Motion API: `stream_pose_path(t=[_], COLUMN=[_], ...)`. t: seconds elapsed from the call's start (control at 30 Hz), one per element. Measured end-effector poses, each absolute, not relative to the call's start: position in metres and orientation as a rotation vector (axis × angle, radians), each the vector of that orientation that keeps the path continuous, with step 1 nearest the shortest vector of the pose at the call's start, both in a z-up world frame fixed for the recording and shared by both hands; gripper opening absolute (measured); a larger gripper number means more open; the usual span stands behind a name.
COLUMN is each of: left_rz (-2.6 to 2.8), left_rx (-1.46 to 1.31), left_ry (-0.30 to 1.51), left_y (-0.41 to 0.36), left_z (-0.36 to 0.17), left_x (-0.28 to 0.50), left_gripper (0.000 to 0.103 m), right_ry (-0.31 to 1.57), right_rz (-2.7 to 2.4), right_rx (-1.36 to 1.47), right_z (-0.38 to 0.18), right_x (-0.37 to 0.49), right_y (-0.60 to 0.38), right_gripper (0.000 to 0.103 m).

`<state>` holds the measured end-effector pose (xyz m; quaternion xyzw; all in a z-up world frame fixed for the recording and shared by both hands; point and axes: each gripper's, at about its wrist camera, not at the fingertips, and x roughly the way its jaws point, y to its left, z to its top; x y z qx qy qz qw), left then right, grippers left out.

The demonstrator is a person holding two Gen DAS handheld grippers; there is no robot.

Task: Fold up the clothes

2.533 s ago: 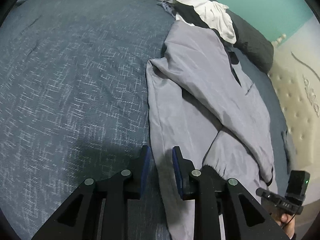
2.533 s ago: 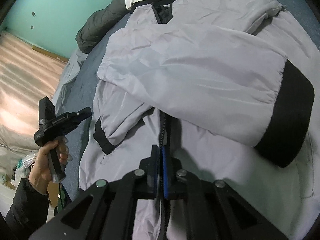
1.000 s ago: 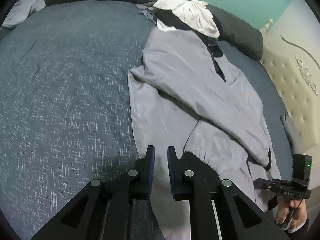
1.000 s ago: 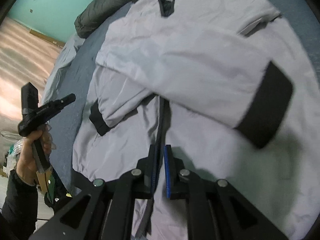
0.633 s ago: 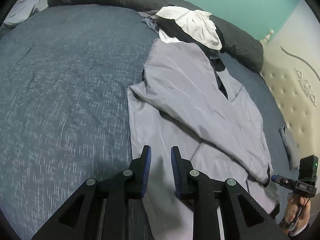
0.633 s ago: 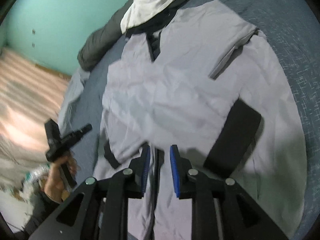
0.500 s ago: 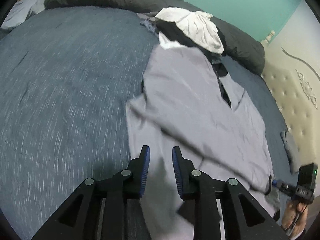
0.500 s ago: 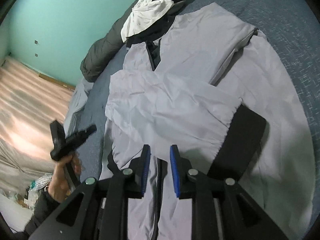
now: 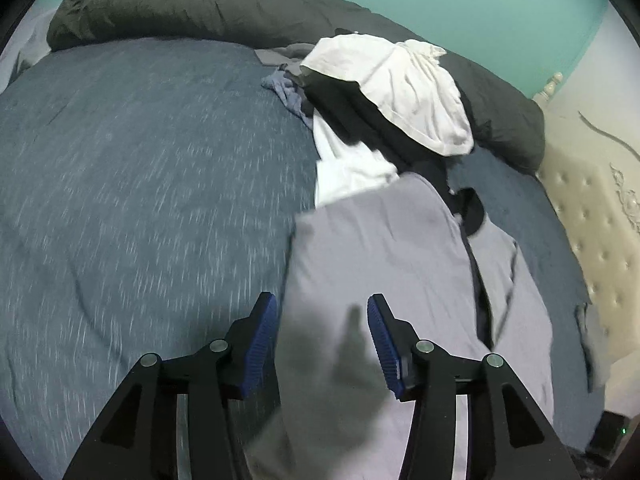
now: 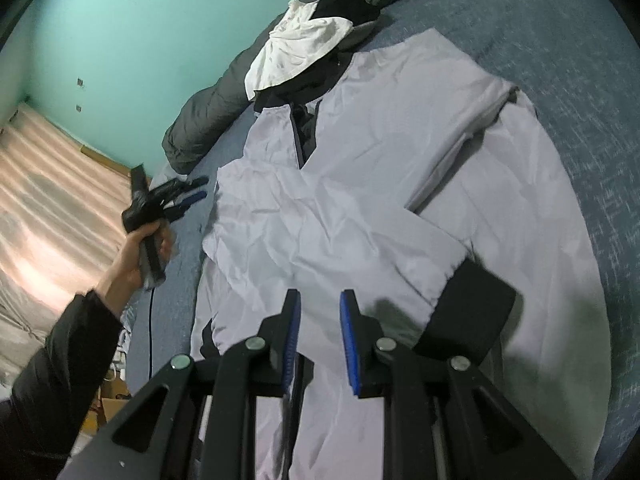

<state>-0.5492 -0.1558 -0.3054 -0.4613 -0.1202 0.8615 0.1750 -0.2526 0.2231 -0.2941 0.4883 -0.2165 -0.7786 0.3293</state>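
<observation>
A light grey jacket [image 10: 360,184] with black cuffs lies flat on the blue bedspread, one sleeve folded across its front and ending in a black cuff [image 10: 472,312]. My left gripper [image 9: 322,332] hovers over the jacket [image 9: 380,248] near its left edge. Its jaws are opening and only the cloth lying below shows between them. The right wrist view shows that left gripper [image 10: 192,196] in a hand beside the jacket's side. My right gripper [image 10: 319,320] hangs above the lower front with its pads a little apart, gripping nothing.
A heap of white and black clothes [image 9: 400,96] lies just past the jacket's collar. A dark grey duvet roll [image 9: 200,4] runs along the teal wall. A cream tufted headboard [image 9: 600,220] stands at the right. Blue bedspread [image 9: 140,180] stretches to the left.
My left gripper travelled up along the jacket toward the collar end and its jaws spread wide. My right gripper's jaws parted off the zipper edge and it drew back a little.
</observation>
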Motion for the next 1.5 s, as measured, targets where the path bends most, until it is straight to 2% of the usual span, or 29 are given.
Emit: stream_pose_path(t=[0.23,0.27,0.3,0.33,0.4,0.63,0.97,1.07,1.13,1.2,1.3,1.5], left_rz=[2.401,2.394,2.388,2.388,2.399,2.490,2.520,2.546,2.579,2.591,2.563,2.539], left_rx=[-1.325,-1.322,-1.321,-1.326,-1.332,-1.330,-1.405,-1.332,-1.288,-1.268,-1.257,-1.342], left_ry=[-0.409,-0.430,-0.444,-0.444,-0.412,-0.360,-0.204,-0.259,-0.295,-0.315,-0.311,-0.076], left_y=[-0.152,-0.152,-0.152,-0.150,-0.146,-0.141,-0.129,-0.139,-0.149,-0.157,-0.161,-0.143], left_z=[-0.327,-0.330,-0.332,-0.333,-0.335,-0.337,-0.341,-0.322,-0.306,-0.294,-0.285,-0.301], left_x=[-0.586,-0.590,-0.592,-0.595,-0.598,-0.604,-0.610,-0.603,-0.595,-0.584,-0.564,-0.525], left_gripper=[0.049,0.044,0.026,0.019,0.010,0.005,0.009,0.022,0.038,0.043,0.043,0.043], right_ry=[-0.544,-0.543,-0.542,-0.541,-0.538,-0.537,-0.550,-0.569,-0.583,-0.601,-0.623,-0.680], right_rz=[-2.036,-2.037,-2.039,-2.039,-2.037,-2.036,-2.043,-2.058,-2.070,-2.086,-2.106,-2.082], right_rx=[1.297,1.302,1.305,1.305,1.304,1.315,1.317,1.301,1.290,1.285,1.286,1.331], right_z=[-0.300,-0.301,-0.301,-0.302,-0.302,-0.306,-0.306,-0.301,-0.298,-0.296,-0.296,-0.309], right_x=[-0.257,-0.257,-0.257,-0.257,-0.256,-0.253,-0.249,-0.249,-0.249,-0.249,-0.250,-0.255], right_y=[0.224,0.225,0.226,0.226,0.227,0.231,0.235,0.239,0.242,0.246,0.252,0.256], right_gripper=[0.020,0.020,0.020,0.020,0.020,0.020,0.020,0.020,0.020,0.020,0.020,0.020])
